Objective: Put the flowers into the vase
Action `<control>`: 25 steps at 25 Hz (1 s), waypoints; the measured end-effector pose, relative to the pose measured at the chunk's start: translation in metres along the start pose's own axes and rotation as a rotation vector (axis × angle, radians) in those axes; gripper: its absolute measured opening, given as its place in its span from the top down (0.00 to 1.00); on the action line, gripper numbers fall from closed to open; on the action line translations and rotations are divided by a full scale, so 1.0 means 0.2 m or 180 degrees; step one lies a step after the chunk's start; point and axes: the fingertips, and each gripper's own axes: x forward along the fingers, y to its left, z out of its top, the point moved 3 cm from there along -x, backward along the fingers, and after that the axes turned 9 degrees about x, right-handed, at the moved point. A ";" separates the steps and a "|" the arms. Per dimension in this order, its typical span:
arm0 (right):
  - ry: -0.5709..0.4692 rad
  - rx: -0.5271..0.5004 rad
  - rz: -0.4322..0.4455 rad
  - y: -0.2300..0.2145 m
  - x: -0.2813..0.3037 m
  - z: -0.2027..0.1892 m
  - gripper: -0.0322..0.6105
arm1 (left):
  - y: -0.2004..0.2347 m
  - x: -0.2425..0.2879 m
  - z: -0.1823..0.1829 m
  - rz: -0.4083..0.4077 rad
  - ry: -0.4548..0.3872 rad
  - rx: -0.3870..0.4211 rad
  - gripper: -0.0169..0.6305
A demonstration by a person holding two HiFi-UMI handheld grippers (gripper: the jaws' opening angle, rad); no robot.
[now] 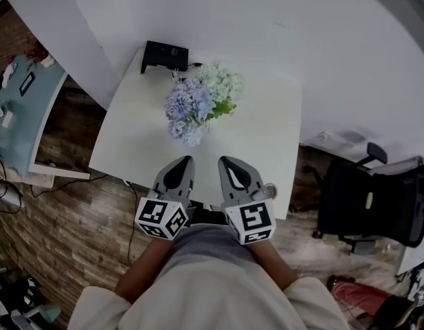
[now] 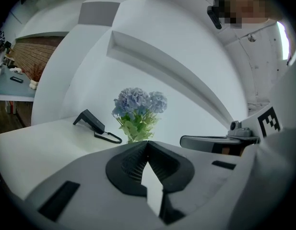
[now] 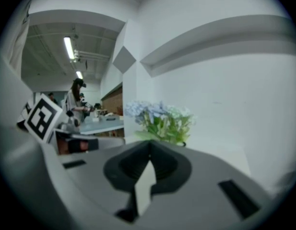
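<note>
- The white surface [image 1: 266, 129] is stretching ahead of the left hand-held gripper [image 1: 184, 159] and the right hand-held gripper [image 1: 227, 161].
- The flowers [image 1: 198, 105] are standing straight ahead of both, well apart, with stems running upright and blooms pointing up.
- They are looking light, soft and crushable, so the stems below the heads are probably offering the safer hold.
- Both hand-held grippers are sitting closed and empty.

Open tabletop [image 1: 266, 133] before flowers [image 1: 198, 103]; black stand [image 1: 165, 55] behind

L gripper [image 1: 186, 160] + R gripper [image 1: 224, 160] = 2 | flower bunch [image 1: 198, 105] x1 | table [image 1: 266, 136] x1 | blk device [image 1: 163, 55] x1 | chair [image 1: 363, 198] x1
</note>
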 end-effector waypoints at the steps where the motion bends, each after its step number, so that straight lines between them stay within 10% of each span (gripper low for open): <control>1: -0.0004 0.0030 -0.0001 0.00 -0.02 0.00 0.91 | -0.01 0.00 0.01 -0.0026 -0.0012 0.0010 0.94; 25: 0.0027 0.0184 -0.0073 -0.06 -0.09 0.00 0.91 | -0.13 0.03 0.09 -0.0212 -0.0002 0.0151 0.94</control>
